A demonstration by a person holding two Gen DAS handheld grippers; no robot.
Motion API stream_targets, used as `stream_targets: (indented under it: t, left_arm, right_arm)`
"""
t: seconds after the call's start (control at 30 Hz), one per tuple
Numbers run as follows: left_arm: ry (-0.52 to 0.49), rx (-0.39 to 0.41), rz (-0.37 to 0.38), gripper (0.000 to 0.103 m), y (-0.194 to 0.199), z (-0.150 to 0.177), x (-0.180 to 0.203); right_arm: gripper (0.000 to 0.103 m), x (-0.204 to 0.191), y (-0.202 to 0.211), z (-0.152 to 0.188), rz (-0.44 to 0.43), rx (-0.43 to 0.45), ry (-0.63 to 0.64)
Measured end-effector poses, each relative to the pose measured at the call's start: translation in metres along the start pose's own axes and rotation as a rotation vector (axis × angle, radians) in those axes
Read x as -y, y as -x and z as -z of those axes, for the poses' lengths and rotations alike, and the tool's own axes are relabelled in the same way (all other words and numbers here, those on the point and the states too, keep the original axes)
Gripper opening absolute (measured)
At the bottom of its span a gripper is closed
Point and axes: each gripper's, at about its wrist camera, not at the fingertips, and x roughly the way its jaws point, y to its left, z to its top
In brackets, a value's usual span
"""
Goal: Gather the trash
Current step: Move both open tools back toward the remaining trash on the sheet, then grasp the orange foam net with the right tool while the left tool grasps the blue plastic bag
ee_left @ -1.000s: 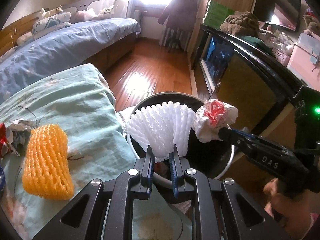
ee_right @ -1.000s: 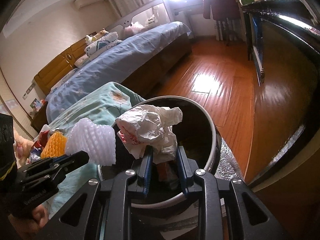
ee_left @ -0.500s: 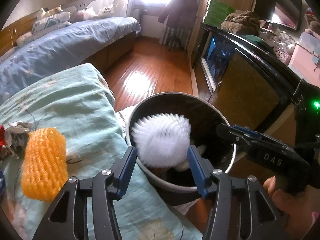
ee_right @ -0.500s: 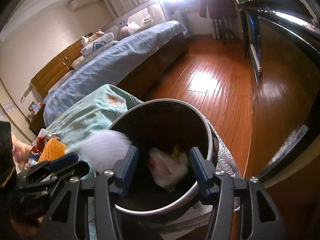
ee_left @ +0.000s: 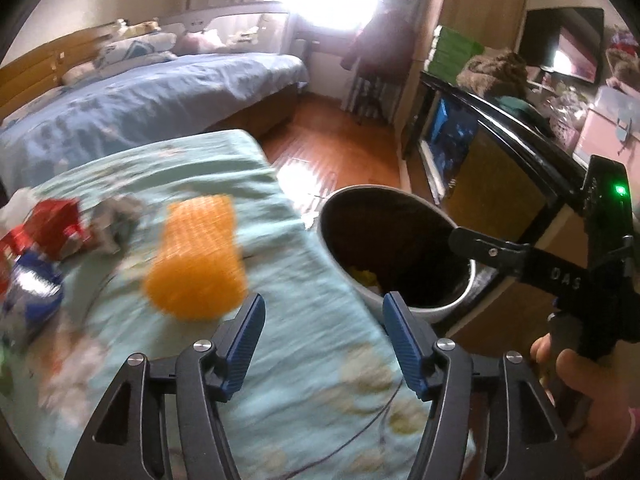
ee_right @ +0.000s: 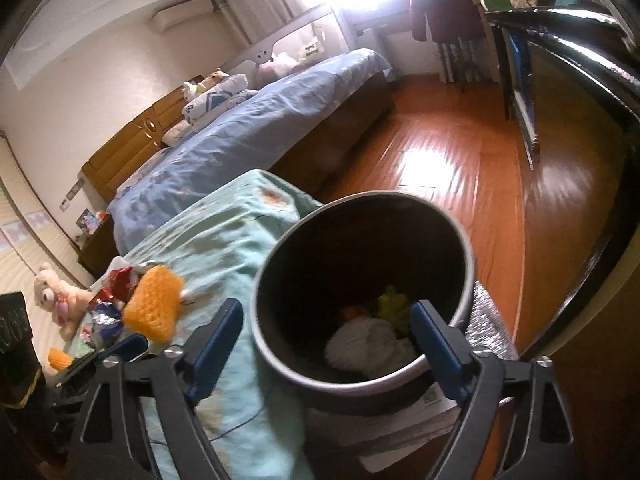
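Landmark: the bin (ee_left: 394, 256), standing on the floor against the edge of the teal cover (ee_left: 304, 360).

Far left of the bin, on the cover, lies a blurred heap of wrappers (ee_left: 44, 236), red, blue and grey. Nearer the bin, still on the cover and apart from its rim, lies the orange net (ee_left: 198, 256).

The left tool (ee_left: 322, 334) hangs over the cover just left of the bin; its jaws have just been opening and stand fairly wide with nothing between them.

Inside the bin, at the bottom, lie the white net (ee_right: 370, 346) and some yellow scraps (ee_right: 394, 300).

The right tool (ee_right: 326, 340) hangs over the bin's near rim, jaws just opened very wide, empty, the white net lying below them. A hand (ee_left: 588, 392) holds it, right of the bin.
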Motion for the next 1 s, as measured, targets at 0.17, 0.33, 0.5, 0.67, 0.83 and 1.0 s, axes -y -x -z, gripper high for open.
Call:
stream_targets:
  t: [0.17, 0.33, 0.5, 0.67, 0.83, 1.0]
  left_arm:
    - [0.057, 0.006, -0.043, 0.061, 0.028, 0.02, -0.027]
    - [0.117, 0.01, -0.09, 0.063, 0.05, 0.033, -0.052]
    - [0.179, 0.028, -0.14, 0.064, 0.075, 0.043, -0.077]
    - [0.223, 0.043, -0.193, 0.064, 0.093, 0.052, -0.099]
    - [0.236, 0.042, -0.238, 0.067, 0.101, 0.056, -0.12]
    - [0.216, 0.046, -0.296, 0.072, 0.1, 0.051, -0.136]
  right_arm:
    - [0.09, -0.023, -0.007, 0.009, -0.049, -0.031, 0.009]
    - [0.09, -0.051, -0.015, 0.019, -0.092, -0.06, 0.04]
    - [0.09, -0.08, -0.023, 0.027, -0.13, -0.079, 0.078]
    - [0.09, -0.105, -0.031, 0.033, -0.159, -0.097, 0.112]
    - [0.09, -0.127, -0.043, 0.037, -0.178, -0.115, 0.139]
    - [0.09, -0.142, -0.055, 0.039, -0.192, -0.129, 0.157]
